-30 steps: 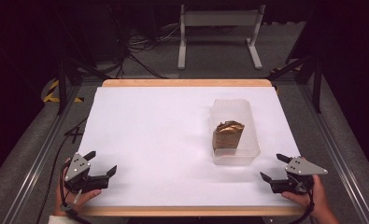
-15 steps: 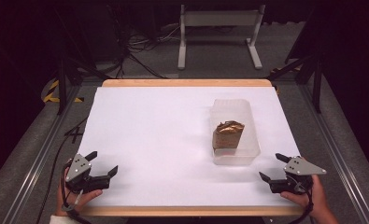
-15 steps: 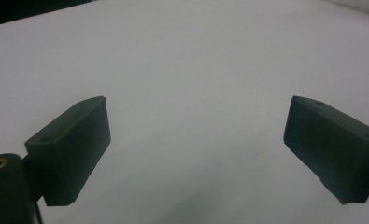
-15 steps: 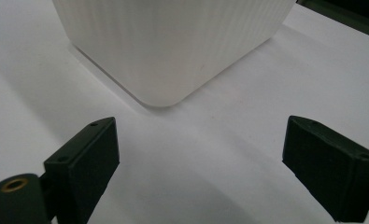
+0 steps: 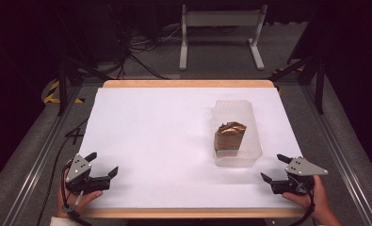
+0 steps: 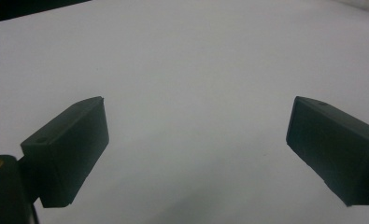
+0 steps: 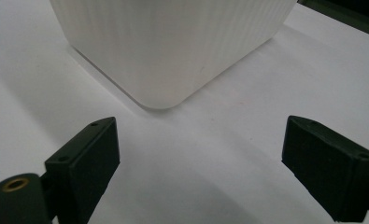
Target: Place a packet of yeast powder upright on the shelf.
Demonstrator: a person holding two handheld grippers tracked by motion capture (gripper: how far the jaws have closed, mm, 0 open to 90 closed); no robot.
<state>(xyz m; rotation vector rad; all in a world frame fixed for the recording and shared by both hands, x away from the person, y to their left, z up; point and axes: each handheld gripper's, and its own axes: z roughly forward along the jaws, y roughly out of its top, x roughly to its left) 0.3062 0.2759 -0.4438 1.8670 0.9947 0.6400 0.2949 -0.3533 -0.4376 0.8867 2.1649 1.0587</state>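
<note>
- One tub (image 5: 236,134), clear plastic, sits right of centre on the white sheet (image 5: 160,141), long side running away from the person; nearest thing to the grippers, so treat as the work item.
- Brown item (image 5: 230,136) stands inside the tub, toward its near half; crinkled golden top, looks like a wrapped snack or small bag, can't tell which. No lid that I can make out.
- Right gripper (image 5: 274,169) rests at near right table edge, just beside the tub's near right corner, not touching. Jaws wide apart, nothing between them.
- Right gripper view: tub (image 7: 173,46) corner dead ahead, ribbed milky wall, gap of bare sheet before the jaws. Likely lined up this way for a reach to the tub.
- Left gripper (image 5: 102,165) sits at near left corner, well apart from the tub, held low in the hand (image 5: 82,200). Jaws also spread, empty.
- Left gripper view: jaws apart over bare sheet (image 6: 187,70), nothing in reach.
- Both hands parked at the near edge, symmetric, looks like a ready pose; work on the tub not yet begun, my guess.
- Right hand (image 5: 318,200) closer, so probably the one to go first.
- Beyond table: dark floor, cables (image 5: 136,52), white stand (image 5: 221,28).
</note>
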